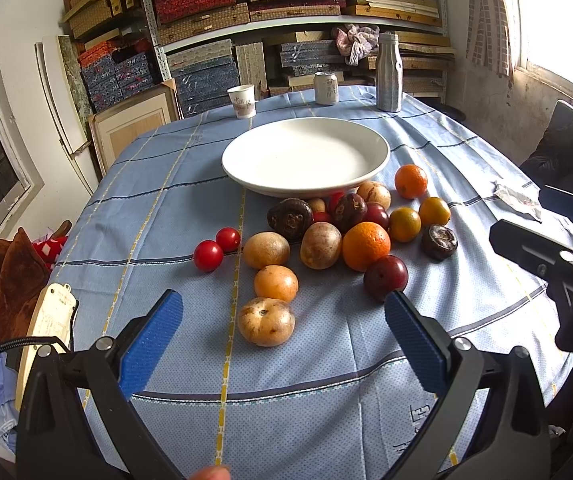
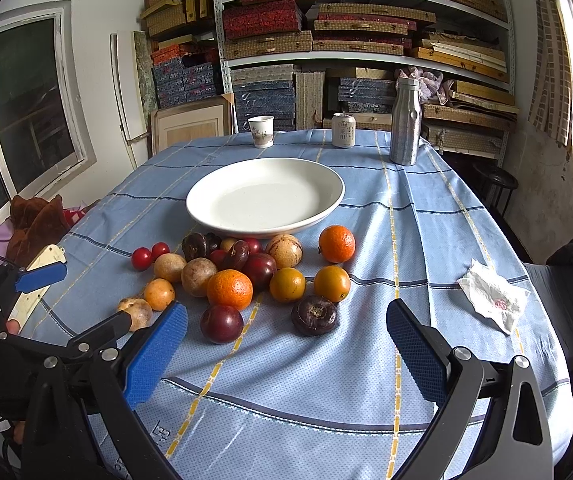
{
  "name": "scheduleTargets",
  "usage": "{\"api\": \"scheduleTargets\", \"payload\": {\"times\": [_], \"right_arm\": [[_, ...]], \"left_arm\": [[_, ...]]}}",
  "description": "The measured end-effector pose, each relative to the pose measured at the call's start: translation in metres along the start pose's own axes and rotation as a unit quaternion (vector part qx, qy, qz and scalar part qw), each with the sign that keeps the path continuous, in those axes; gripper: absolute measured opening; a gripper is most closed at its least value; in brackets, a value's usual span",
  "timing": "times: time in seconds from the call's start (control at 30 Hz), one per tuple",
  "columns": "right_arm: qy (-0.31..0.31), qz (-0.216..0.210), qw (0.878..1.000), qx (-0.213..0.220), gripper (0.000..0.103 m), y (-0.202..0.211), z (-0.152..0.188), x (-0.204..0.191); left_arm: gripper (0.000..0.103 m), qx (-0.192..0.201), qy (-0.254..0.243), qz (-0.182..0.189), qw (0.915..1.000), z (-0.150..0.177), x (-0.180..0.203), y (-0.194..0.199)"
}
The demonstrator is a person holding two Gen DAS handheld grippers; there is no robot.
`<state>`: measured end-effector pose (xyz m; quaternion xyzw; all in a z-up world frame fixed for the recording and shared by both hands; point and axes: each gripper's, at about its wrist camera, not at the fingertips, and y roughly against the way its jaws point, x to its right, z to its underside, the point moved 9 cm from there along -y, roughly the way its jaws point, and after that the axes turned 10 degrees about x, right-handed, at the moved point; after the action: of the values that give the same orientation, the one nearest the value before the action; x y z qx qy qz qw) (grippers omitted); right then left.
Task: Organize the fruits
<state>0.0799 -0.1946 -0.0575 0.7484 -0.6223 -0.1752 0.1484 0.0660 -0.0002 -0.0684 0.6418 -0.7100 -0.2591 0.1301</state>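
White plate (image 2: 222, 216) empty, fruits (image 2: 246, 276) beside it

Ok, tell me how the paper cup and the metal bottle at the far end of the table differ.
The paper cup is short, white and printed, with an open top; the metal bottle is tall, silver and capped, with a narrowed neck. The cup stands to the left of the drink can, the bottle to its right. Both stand upright on the blue tablecloth, behind the empty white plate.
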Motion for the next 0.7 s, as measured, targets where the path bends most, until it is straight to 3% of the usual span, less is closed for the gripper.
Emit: {"api": "scheduleTargets", "payload": {"times": [0.7], "right_arm": [[-0.004,-0.002,1.000,-0.005,0.100,-0.006,0.007,-0.001]], "left_arm": [[0.099,-0.005,-0.003,0.003,1.0000,0.009,-0.004,-0.002]]}}
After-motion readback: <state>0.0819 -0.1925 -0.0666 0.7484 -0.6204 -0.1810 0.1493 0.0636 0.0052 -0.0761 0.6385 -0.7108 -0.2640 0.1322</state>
